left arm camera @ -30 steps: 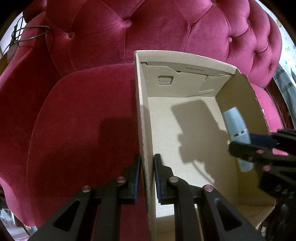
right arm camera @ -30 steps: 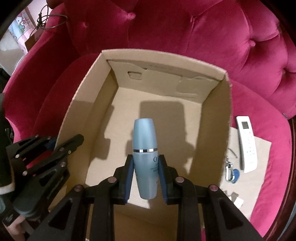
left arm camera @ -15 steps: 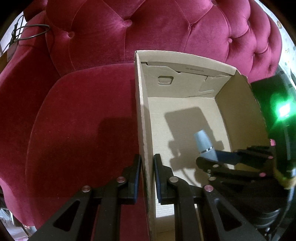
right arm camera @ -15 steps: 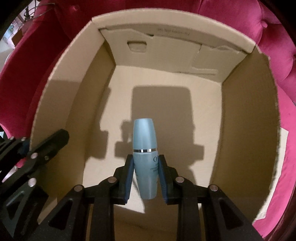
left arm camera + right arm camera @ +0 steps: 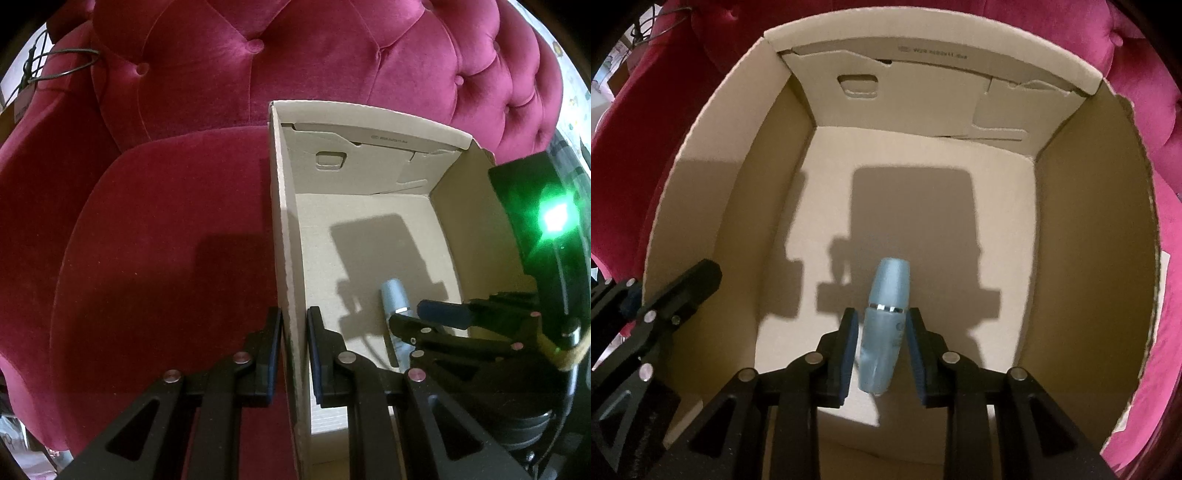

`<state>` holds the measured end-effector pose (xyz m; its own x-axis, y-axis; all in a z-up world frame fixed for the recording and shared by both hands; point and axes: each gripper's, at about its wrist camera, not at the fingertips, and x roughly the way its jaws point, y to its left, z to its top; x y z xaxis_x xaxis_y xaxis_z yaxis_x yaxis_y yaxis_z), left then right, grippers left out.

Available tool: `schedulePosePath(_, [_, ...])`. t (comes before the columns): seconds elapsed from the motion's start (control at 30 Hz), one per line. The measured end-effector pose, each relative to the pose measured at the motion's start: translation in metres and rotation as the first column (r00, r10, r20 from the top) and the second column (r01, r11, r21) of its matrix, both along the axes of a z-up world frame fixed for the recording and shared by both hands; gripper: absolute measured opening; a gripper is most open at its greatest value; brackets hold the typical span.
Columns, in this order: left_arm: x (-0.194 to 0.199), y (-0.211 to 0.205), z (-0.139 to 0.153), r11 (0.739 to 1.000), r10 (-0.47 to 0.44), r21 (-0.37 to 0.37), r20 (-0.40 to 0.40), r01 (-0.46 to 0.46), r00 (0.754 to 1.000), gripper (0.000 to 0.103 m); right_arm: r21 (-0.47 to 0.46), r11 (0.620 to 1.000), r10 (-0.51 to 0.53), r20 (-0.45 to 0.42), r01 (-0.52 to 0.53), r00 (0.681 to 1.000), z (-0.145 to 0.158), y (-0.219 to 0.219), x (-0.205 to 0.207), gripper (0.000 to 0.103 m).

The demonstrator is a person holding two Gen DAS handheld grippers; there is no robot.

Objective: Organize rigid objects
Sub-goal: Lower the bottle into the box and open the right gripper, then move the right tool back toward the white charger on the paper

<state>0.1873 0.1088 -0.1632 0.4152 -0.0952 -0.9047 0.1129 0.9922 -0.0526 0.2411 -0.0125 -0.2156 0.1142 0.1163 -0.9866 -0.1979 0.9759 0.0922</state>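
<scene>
An open cardboard box (image 5: 369,114) (image 5: 923,40) sits on a crimson sofa. My left gripper (image 5: 293,332) is shut on the box's left wall, one finger inside and one outside. It also shows at the left edge of the right wrist view as the left gripper (image 5: 668,284). My right gripper (image 5: 881,312) (image 5: 410,314) points down inside the box, low over its floor. A pale blue bottle (image 5: 886,295) (image 5: 393,295) with a silver band hangs between its blue pads, cap end down, tilted and blurred. A thin gap shows on each side of it.
The tufted sofa back (image 5: 332,55) rises behind the box and the seat cushion (image 5: 147,258) spreads to its left. A dark cable (image 5: 66,66) lies over the far left arm. A green light (image 5: 554,218) glows on the right-hand device.
My right gripper has come down into the box with the bottle. The bottle, held straight and tight before, now sits tilted and loose between the pads. The left gripper has kept still.
</scene>
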Motion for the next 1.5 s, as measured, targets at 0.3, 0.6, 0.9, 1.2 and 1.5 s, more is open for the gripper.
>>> schedulePosePath(0.3, [0.000, 0.001, -0.001, 1.000, 0.003, -0.003, -0.001, -0.003, 1.000, 0.015, 0.013, 1.000, -0.003, 0.041, 0.002, 0.999, 0.018, -0.012, -0.014, 0.028])
schedulePosePath(0.6, [-0.001, 0.000, -0.001, 1.000, 0.000, 0.004, 0.002, 0.000, 1.000, 0.015, 0.004, 1.000, 0.002, 0.105, -0.002, 0.994, 0.047, -0.015, -0.026, 0.033])
schedulePosePath(0.9, [0.000, 0.000, -0.001, 1.000, 0.000, 0.008, 0.003, 0.000, 1.000, 0.015, -0.003, 1.000, -0.026, 0.172, 0.027, 0.985, 0.088, -0.033, -0.039, 0.049])
schedulePosePath(1.2, [0.000, 0.000, -0.001, 1.000, 0.000, 0.009, 0.003, 0.000, 1.000, 0.015, -0.007, 0.996, -0.082, 0.216, 0.086, 0.973, 0.121, -0.070, -0.051, 0.083])
schedulePosePath(1.5, [-0.001, -0.001, 0.000, 1.000, 0.001, 0.011, 0.004, -0.001, 1.000, 0.015, -0.026, 0.987, -0.149, 0.239, 0.159, 0.960, 0.130, -0.122, -0.050, 0.103])
